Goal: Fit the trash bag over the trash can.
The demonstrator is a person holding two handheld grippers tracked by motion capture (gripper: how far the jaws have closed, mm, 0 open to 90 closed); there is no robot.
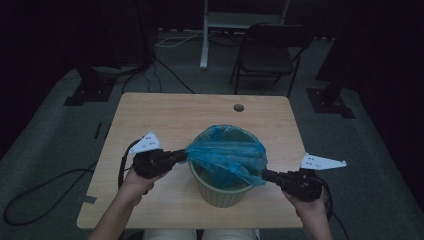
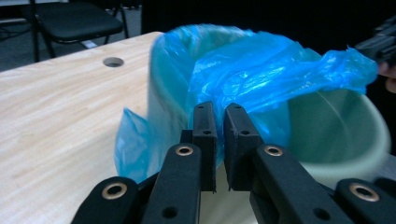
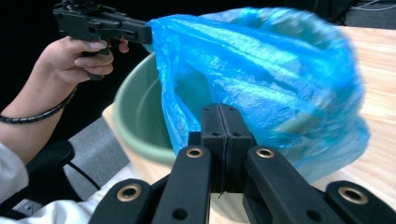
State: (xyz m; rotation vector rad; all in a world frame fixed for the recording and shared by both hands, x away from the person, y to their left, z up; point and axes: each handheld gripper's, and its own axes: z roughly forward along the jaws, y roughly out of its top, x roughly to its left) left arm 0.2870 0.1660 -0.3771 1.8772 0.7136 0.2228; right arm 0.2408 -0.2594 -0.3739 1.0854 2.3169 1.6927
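**Ana:** High view first: why is the blue bag (image 1: 227, 152) stretched across the bin (image 1: 220, 192) like that?

**Ben:** Each hand holds one side of its mouth. The left gripper (image 1: 181, 156) is clamped on the film at the bin's left rim, and the right gripper (image 1: 265, 175) is clamped on it at the near right rim. Pulling apart keeps the opening taut, probably so the person can spread it over the rim.

**Ana:** Are both pairs of jaws really closed on plastic?

**Ben:** In the right gripper view the pads meet with blue film pinched between them. In the left gripper view a thin slit remains, with the film bunched at the tips.

**Ana:** And where does the bin stand?

**Ben:** Near the middle of the wooden table (image 1: 150, 115), towards the person's edge. The bag sits partly inside it, partly draped over the far rim.

**Ana:** Materials?

**Ben:** Thin, crinkled, translucent plastic that wrinkles and would tear if overstretched. The bin is pale green, round, smooth inside, ribbed outside, and rigid. The table is light woodgrain with a small round hole (image 1: 239, 107).
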